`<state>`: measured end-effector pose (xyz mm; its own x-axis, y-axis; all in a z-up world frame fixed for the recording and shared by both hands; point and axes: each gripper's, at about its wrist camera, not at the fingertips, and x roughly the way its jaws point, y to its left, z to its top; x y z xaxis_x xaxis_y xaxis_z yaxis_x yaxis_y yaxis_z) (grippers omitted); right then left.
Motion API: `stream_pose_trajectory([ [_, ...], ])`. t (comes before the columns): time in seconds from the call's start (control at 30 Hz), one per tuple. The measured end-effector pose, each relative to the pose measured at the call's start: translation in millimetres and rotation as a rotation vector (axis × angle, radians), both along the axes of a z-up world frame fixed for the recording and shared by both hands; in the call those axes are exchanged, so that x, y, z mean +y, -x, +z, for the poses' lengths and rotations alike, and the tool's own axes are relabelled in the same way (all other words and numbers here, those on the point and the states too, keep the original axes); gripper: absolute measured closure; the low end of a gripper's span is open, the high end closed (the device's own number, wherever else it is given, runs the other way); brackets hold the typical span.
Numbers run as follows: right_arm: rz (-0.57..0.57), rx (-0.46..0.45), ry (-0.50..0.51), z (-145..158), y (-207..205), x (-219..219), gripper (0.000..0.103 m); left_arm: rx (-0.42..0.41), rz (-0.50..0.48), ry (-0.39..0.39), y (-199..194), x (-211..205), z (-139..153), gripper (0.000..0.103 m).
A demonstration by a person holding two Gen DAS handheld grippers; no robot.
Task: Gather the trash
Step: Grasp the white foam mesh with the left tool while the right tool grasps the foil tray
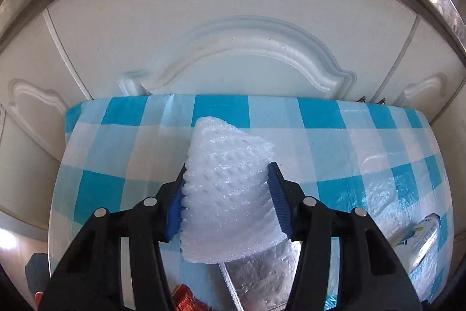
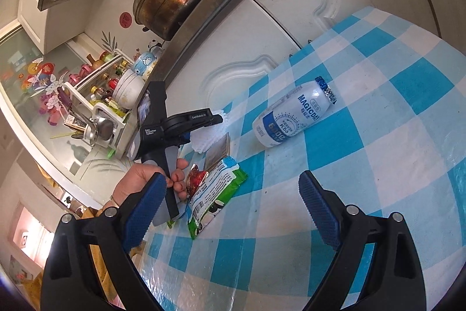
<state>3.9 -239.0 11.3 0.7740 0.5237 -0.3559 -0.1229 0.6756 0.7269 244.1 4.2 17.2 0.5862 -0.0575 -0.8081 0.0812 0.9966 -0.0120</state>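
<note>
My left gripper (image 1: 228, 166) is shut on a white foam net sleeve (image 1: 233, 209), its blue pads pressing both sides, just above the blue checked tablecloth (image 1: 116, 165). A silver wrapper (image 1: 259, 276) lies under the sleeve, with a red wrapper (image 1: 186, 299) at the bottom edge. In the right wrist view my right gripper (image 2: 233, 182) stands open over the cloth with nothing between its fingers. Ahead of it lie a green snack wrapper (image 2: 212, 194), a red wrapper (image 2: 196, 179) and a white and blue bottle (image 2: 294, 112) on its side. The left gripper (image 2: 215, 118) and foam net sleeve (image 2: 209, 136) show further back, held by a hand (image 2: 142, 177).
White panelled cabinet doors (image 1: 233, 19) rise right behind the table, under a steel counter edge (image 2: 204, 19). On the counter stand a tarnished pot (image 2: 166, 5), bowls and a rack of bottles (image 2: 110, 83). The cloth ends at its left edge beside the hand.
</note>
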Motion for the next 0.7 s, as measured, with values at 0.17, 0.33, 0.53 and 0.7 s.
stream_pose_trajectory([
  [0.17, -0.029, 0.005, 0.002, 0.0, -0.3, -9.3, 0.012, 0.027, -0.026, 0.047, 28.1, 3.7, 0.2, 0.05],
  [0.33, -0.06, 0.019, 0.007, -1.8, -0.6, -19.1, 0.012, 0.032, -0.066, 0.08, 66.4, -3.2, -2.2, 0.05],
  [0.53, -0.062, 0.037, 0.006, -5.3, -1.1, -23.0, 0.012, 0.045, -0.113, 0.133, 113.3, -25.9, -1.3, 0.05],
  [0.7, -0.019, 0.03, 0.014, -3.5, -0.4, -16.4, 0.012, 0.054, -0.134, 0.207, 150.3, -40.1, -4.3, 0.05],
])
